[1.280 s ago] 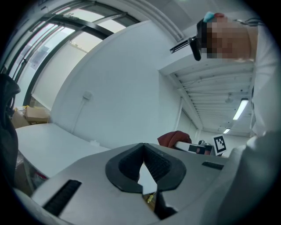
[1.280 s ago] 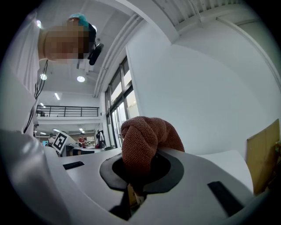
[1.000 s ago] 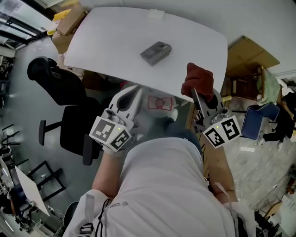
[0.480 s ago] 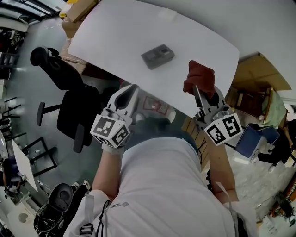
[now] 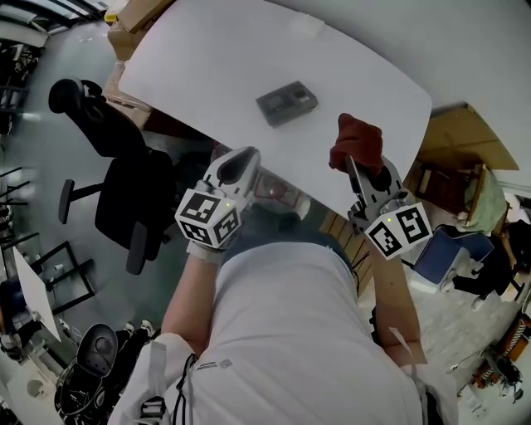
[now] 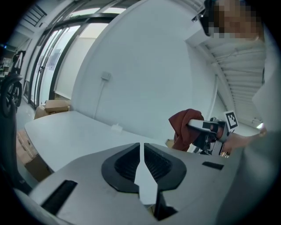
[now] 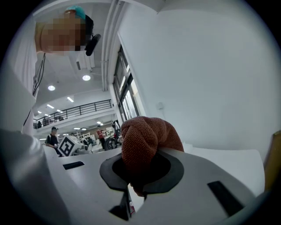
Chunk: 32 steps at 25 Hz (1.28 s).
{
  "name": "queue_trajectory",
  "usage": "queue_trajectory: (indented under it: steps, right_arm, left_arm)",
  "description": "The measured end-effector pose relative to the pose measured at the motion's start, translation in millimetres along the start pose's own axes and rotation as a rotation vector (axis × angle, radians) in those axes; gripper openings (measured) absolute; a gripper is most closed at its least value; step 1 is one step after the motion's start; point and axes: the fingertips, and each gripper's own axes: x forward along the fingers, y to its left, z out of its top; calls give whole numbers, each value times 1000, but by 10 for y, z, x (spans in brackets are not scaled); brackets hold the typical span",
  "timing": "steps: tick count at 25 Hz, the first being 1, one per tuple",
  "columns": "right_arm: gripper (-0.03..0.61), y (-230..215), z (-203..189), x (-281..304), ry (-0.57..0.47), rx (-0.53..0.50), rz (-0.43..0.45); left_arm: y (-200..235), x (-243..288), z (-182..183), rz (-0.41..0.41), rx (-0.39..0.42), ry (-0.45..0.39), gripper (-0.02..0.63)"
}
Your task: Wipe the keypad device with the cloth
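Note:
The grey keypad device [image 5: 286, 103] lies near the middle of the white table [image 5: 199, 75]. My right gripper [image 5: 352, 166] is shut on a bunched dark red cloth [image 5: 357, 143] at the table's near right edge; the cloth [image 7: 147, 140] fills its jaws in the right gripper view. My left gripper [image 5: 246, 158] hovers at the table's near edge, below and left of the device, shut with nothing between its jaws. In the left gripper view the left gripper [image 6: 141, 154] points over the tabletop, and the red cloth [image 6: 183, 127] shows at the right.
A black office chair [image 5: 116, 166] stands left of the table. Cardboard boxes [image 5: 137, 17] sit at the table's far left corner and a brown panel [image 5: 460, 141] lies to the right. A small white tab [image 5: 304, 25] lies near the table's far edge.
The left gripper has moved a little up and right toward the table edge. The right gripper with the cloth has stayed almost in place. The head view has shifted slightly.

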Motion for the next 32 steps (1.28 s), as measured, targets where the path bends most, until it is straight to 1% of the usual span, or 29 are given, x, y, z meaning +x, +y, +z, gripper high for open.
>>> queue_trajectory:
  steps: [5, 10, 14, 18, 20, 22, 23, 25, 29, 32]
  right_arm:
    - [41, -24, -86, 242, 91, -84, -41]
    - [41, 9, -187, 569, 198, -170, -80]
    - [41, -29, -330, 826, 298, -234, -88]
    - [41, -177, -419, 1037, 388, -296, -86]
    - [41, -255, -469, 1144, 439, -344, -70]
    - [41, -339, -563, 1246, 507, -401, -42]
    - [41, -385, -621, 1293, 542, -426, -25]
    - [41, -478, -737, 1387, 608, -477, 16]
    - [41, -653, -1009, 1579, 724, -588, 109]
    - [41, -800, -1213, 1682, 811, -646, 174]
  left_arm:
    - [215, 199, -161, -54, -3, 41, 12]
    - [459, 308, -263, -127, -38, 64, 12]
    - [656, 368, -295, -155, -56, 78, 12]
    - [707, 480, -328, -180, -27, 107, 12]
    - [715, 555, -344, -183, -18, 113, 12]
    - [732, 637, -373, -172, -28, 117, 15]
    - [739, 684, -395, -166, -38, 121, 28]
    - [746, 786, -456, -156, -56, 135, 100]
    - [796, 986, -653, -111, -64, 176, 104]
    - [829, 1132, -792, -66, -101, 192, 104]
